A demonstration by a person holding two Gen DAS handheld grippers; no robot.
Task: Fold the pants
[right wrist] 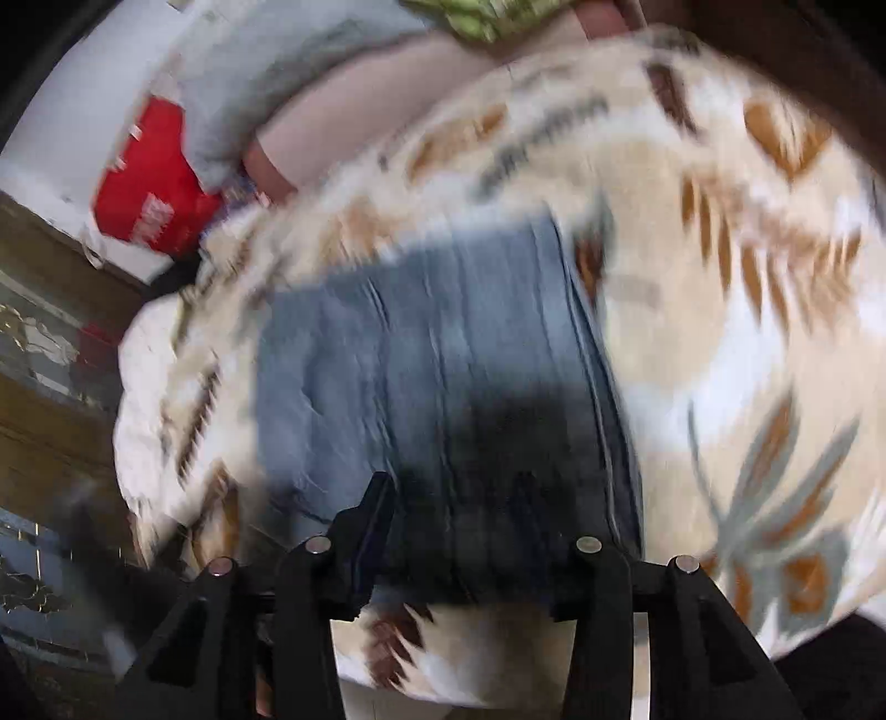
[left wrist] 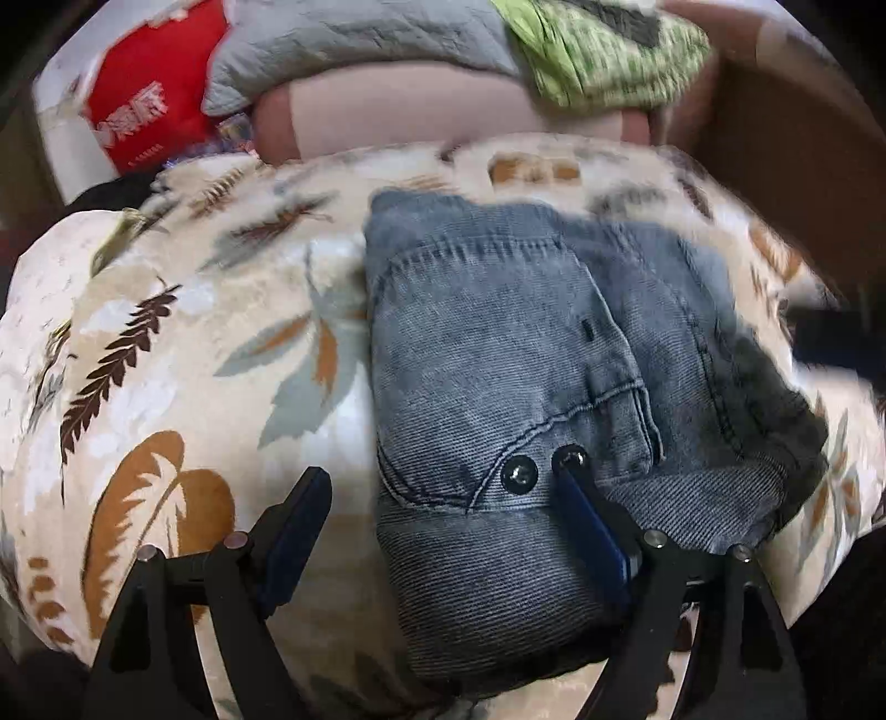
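Behind jeans (left wrist: 515, 354): pillows (left wrist: 354, 50), red pack (left wrist: 138, 105).

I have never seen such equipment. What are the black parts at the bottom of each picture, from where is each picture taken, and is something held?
The black parts are hand-held grippers, each with two fingers; a person carries one in each hand. Each picture comes from a camera on one gripper, looking along its fingers. The left gripper stands wide open over the folded jeans; one finger lies over the denim near a snap button, gripping nothing. The right gripper is seen in a blurred picture; its jaws stand apart above the same jeans and hold nothing. The jeans lie on a leaf-patterned blanket. Behind are a grey pillow and a red package.
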